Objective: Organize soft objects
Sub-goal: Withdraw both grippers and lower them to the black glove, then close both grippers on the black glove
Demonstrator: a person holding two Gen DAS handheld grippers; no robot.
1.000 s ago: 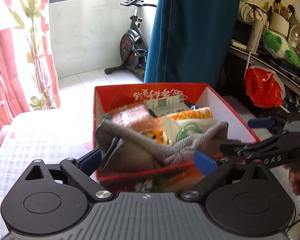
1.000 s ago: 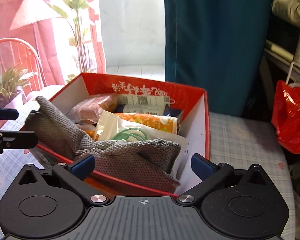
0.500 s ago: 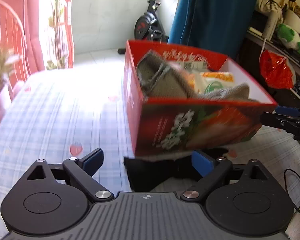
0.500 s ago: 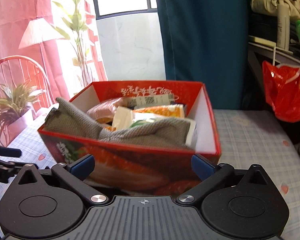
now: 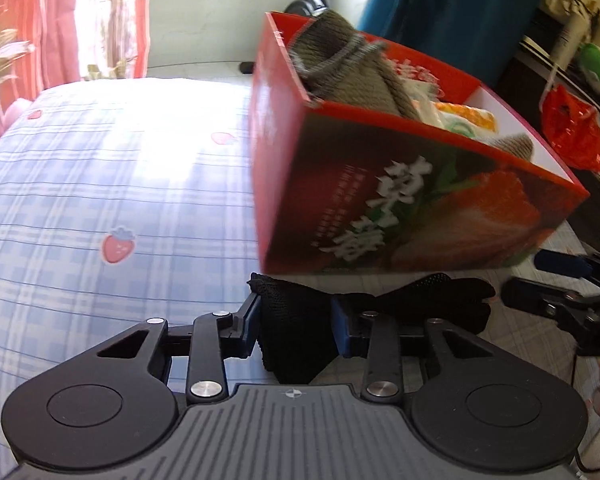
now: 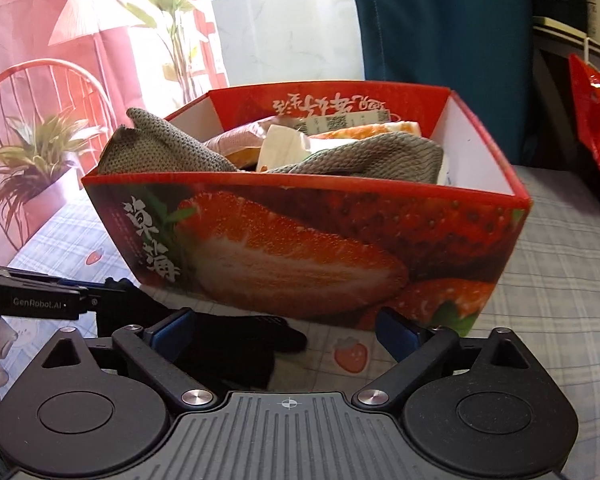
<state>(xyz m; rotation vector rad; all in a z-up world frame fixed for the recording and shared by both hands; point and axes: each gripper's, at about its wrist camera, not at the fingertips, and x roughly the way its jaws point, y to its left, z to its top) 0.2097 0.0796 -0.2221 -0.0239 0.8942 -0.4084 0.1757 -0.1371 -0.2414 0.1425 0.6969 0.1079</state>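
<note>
A red strawberry-print box [image 5: 400, 216] [image 6: 300, 248] stands on the blue checked cloth and holds a grey knitted cloth [image 5: 348, 68] [image 6: 171, 148] and several soft packets. A black mesh cloth [image 5: 432, 300] [image 6: 235, 344] lies on the table in front of the box. My left gripper [image 5: 295, 330] is shut on the left end of the black cloth. My right gripper [image 6: 285, 330] is open, low on the table, with the black cloth's other end by its left finger [image 6: 171, 328].
The checked tablecloth [image 5: 99, 200] stretches left of the box. A red plastic bag [image 5: 572, 128] hangs by a cluttered shelf on the right. A potted plant [image 6: 35, 160] and a red chair [image 6: 39, 88] stand at the left.
Both grippers have dropped from the box rim to the table in front of it. My left gripper has closed on the black cloth. The right one stays open.
</note>
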